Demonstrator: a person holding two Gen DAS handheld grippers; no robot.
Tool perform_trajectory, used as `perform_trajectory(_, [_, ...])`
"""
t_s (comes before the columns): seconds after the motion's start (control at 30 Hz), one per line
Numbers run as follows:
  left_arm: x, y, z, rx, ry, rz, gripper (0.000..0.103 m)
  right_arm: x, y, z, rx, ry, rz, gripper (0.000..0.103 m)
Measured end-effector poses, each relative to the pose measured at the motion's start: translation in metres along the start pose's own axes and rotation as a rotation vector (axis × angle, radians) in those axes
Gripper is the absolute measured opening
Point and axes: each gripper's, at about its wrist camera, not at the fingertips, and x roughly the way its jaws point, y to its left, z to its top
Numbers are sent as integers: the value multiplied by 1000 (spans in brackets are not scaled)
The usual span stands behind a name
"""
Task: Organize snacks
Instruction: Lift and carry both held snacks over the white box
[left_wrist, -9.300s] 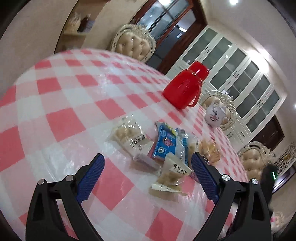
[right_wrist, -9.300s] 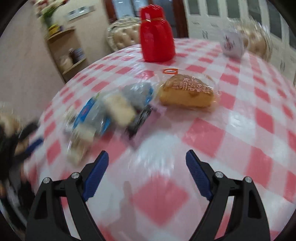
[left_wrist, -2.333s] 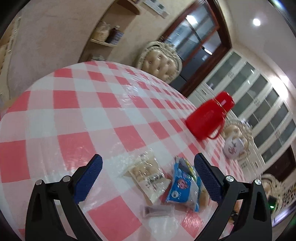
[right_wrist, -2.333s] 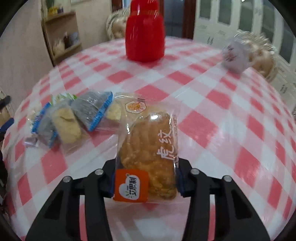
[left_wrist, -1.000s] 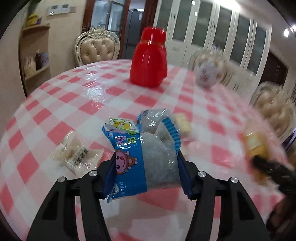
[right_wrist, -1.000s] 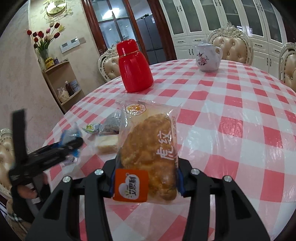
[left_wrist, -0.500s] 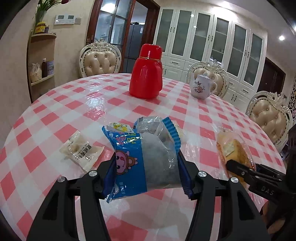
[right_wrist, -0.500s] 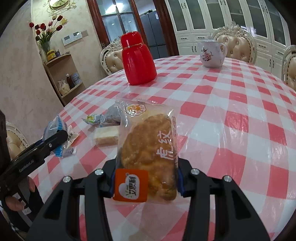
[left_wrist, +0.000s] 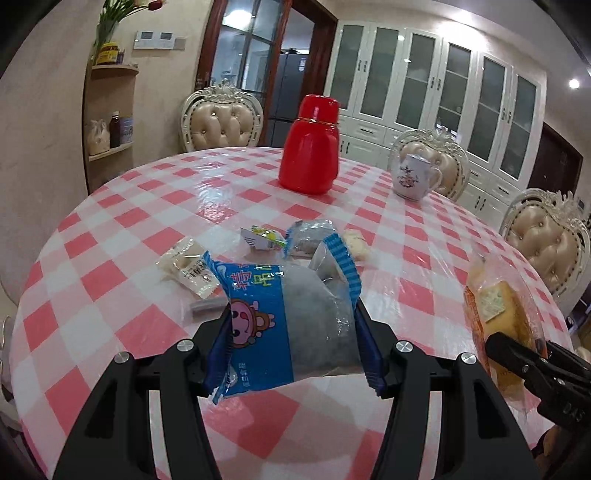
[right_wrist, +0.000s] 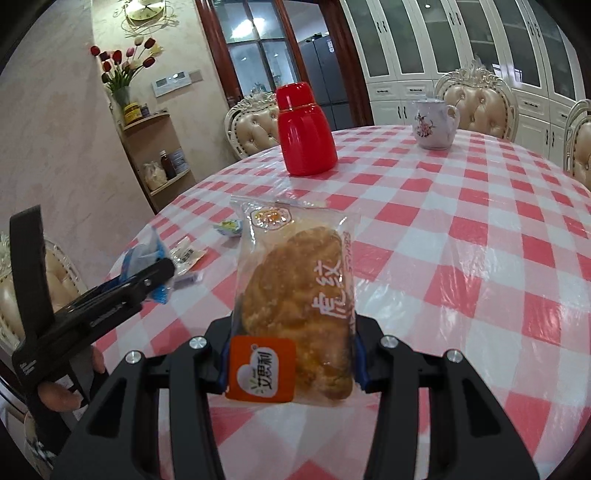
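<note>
My left gripper (left_wrist: 291, 332) is shut on a blue packet with a grey filling (left_wrist: 295, 314), held above the checked table (left_wrist: 110, 273). My right gripper (right_wrist: 291, 354) is shut on a clear packet of brown bread (right_wrist: 295, 295) with an orange label. Each sees the other: the bread packet (left_wrist: 495, 299) at the right edge, the left gripper (right_wrist: 147, 277) at the left with a hand behind it. On the table lie a white cracker packet (left_wrist: 186, 266), a small yellow-green packet (left_wrist: 262, 238), another blue-grey packet (left_wrist: 308, 236) and a pale biscuit packet (left_wrist: 356, 243).
A red flask (left_wrist: 309, 147) stands at the far middle of the round table, a white floral pot (left_wrist: 413, 177) to its right. Padded chairs (left_wrist: 221, 125) ring the table. A corner shelf with jars (left_wrist: 110, 133) is at the left wall.
Both grippers have drawn back from the pile with their packets still held. The right gripper and its bread now show sharply at the right edge of the left wrist view.
</note>
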Motion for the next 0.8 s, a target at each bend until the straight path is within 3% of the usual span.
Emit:
perform_trajectory(0.27, [-12,-23,-11,46,20,-44,56,-30,-5,-16,-3,7,-35,48])
perform_trajectory(0.8, [-50,-108,-45,216,44,-170,57,-114,-19,-50,-50,-30,-114,48])
